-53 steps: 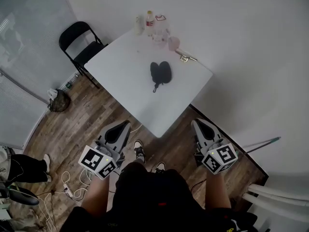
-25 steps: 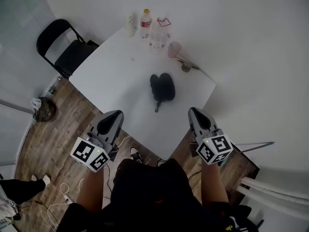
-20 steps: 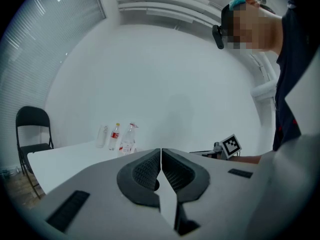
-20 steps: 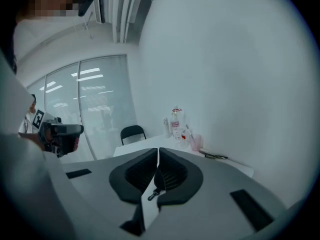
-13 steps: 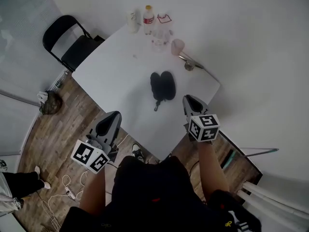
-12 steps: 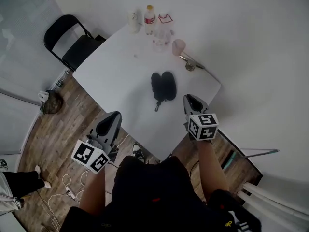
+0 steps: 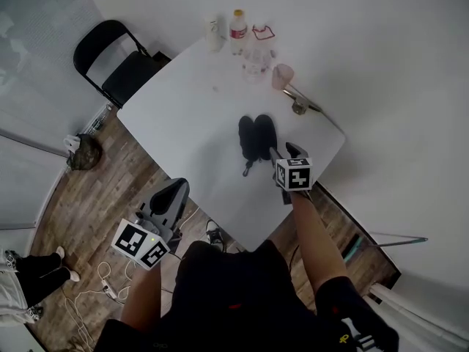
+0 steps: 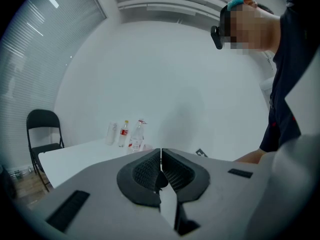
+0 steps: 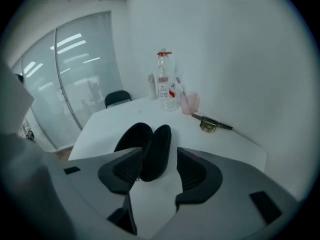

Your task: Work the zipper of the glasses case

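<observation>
Two hand-held grippers are on my screens. Nearest me, the left gripper (image 7: 178, 188) hangs over the wooden floor (image 7: 110, 189), short of the near edge of the white table (image 7: 183, 116). Its jaws are clenched pad to pad, with nothing between them.

The right gripper (image 9: 159, 166) reaches out over the table. Its jaws are opening and the pads press on nothing.

The black glasses case (image 9: 150, 144) lies on the table just ahead of the right gripper's tips. Its near end shows in the gap between the jaws, close to the left-hand pad; I cannot tell whether that pad touches it. The case is spread open, its two halves side by side. A thin black strap (image 7: 248, 170) trails from the near end, off the right gripper's left side.

Beyond the case, ahead and slightly right of that gripper, stand a pink cup (image 9: 190, 103) and a clear bottle (image 9: 163, 84). A brass-coloured metal piece (image 9: 210, 124) lies to their right. A red-labelled bottle (image 7: 238, 26) and a white container (image 7: 213, 34) stand farther back. A black folding chair (image 7: 117, 57) stands off the table's far left side.
</observation>
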Action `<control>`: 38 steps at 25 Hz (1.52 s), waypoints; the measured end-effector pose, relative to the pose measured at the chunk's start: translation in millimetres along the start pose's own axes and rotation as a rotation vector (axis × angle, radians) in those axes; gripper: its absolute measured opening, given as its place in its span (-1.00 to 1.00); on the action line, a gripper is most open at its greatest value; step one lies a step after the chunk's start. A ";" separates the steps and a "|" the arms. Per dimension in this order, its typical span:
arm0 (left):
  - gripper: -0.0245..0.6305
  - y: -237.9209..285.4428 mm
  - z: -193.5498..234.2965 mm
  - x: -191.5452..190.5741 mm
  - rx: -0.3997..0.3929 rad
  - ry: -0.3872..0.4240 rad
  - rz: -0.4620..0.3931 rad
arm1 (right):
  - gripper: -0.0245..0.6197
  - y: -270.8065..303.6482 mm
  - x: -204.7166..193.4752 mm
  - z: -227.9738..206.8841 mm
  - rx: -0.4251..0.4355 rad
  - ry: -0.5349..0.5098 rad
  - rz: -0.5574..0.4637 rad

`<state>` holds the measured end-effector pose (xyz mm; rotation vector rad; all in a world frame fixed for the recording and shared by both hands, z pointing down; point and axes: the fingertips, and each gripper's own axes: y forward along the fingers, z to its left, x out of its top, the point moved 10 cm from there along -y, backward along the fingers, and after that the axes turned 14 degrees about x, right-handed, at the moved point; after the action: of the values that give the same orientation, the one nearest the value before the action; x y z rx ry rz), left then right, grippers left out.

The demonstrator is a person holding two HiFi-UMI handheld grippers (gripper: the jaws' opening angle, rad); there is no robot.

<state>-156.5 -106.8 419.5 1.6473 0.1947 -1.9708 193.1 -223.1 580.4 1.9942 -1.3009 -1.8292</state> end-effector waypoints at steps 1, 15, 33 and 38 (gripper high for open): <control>-0.85 1.0 1.8 -0.4 0.002 -0.002 0.004 | -0.28 9.6 -2.9 -3.3 -0.010 0.000 0.032; -0.85 3.8 11.0 -5.5 0.004 -0.016 0.019 | -0.61 47.7 -25.8 -19.0 -0.087 0.120 0.116; -0.84 17.6 -13.2 6.3 -0.144 -0.097 -0.060 | -0.80 -55.0 8.0 1.5 0.072 0.269 -0.157; -0.53 20.0 -24.6 7.9 -0.204 -0.048 -0.050 | -0.80 -104.0 43.4 28.0 0.159 0.216 -0.263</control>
<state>-126.0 -114.9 411.0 1.4760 0.4086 -1.9547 214.7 -175.4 476.8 2.4713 -1.2030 -1.5913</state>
